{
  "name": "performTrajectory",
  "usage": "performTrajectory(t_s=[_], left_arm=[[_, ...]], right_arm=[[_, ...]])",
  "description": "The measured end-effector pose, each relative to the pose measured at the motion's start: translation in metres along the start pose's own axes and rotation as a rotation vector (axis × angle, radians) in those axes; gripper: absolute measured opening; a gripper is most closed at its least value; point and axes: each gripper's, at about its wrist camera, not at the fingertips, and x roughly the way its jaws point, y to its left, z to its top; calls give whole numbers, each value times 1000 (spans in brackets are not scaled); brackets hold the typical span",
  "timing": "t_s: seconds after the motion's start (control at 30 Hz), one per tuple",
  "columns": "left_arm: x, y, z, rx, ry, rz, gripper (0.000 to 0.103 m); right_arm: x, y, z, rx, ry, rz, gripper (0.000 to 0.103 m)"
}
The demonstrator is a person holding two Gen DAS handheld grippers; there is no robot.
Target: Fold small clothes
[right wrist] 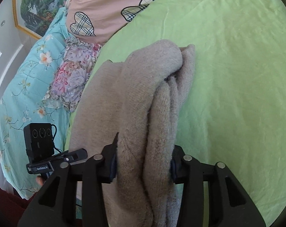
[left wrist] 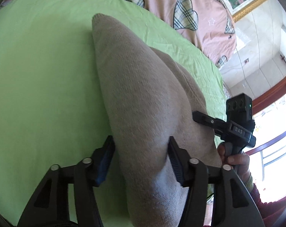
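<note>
A beige knit garment (left wrist: 135,87) lies folded lengthwise on the green sheet (left wrist: 38,79). In the left wrist view its near end runs between the fingers of my left gripper (left wrist: 141,141), whose jaws stand apart around the bulky fabric without pinching it. The right wrist view shows the garment (right wrist: 143,87) as several thick rolled layers, filling the gap of my right gripper (right wrist: 144,143), whose jaws also stand wide. The right gripper's finger (left wrist: 199,118) rests at the garment's right edge in the left wrist view. A hand (left wrist: 235,160) holds that gripper's handle.
A pink quilt with plaid hearts (right wrist: 105,13) lies at the head of the bed, with a floral pillow (right wrist: 73,71) and a turquoise floral cover (right wrist: 23,87) beside the green sheet (right wrist: 237,75). A framed painting (right wrist: 35,7) hangs on the wall. A window (left wrist: 275,117) is at the right.
</note>
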Motion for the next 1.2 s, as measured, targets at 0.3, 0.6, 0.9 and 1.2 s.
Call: performTrajectory(t_s=[0.3,0.6,0.9,1.2], left_arm=[[1,24,38,-110,-49,-38,73],[8,21,47,-88,-23,-5,68],[51,61,121,-179,-26,-15,43],[38,26,150,28,-151,258,3]], right_arm=[[-27,9,57,-8,-140,-76,62],[-1,26,75,-71,-137,-85,12],[-14,13,66,-53,-175,-51,12],[-19,21,75,-138,-220,-115,11]])
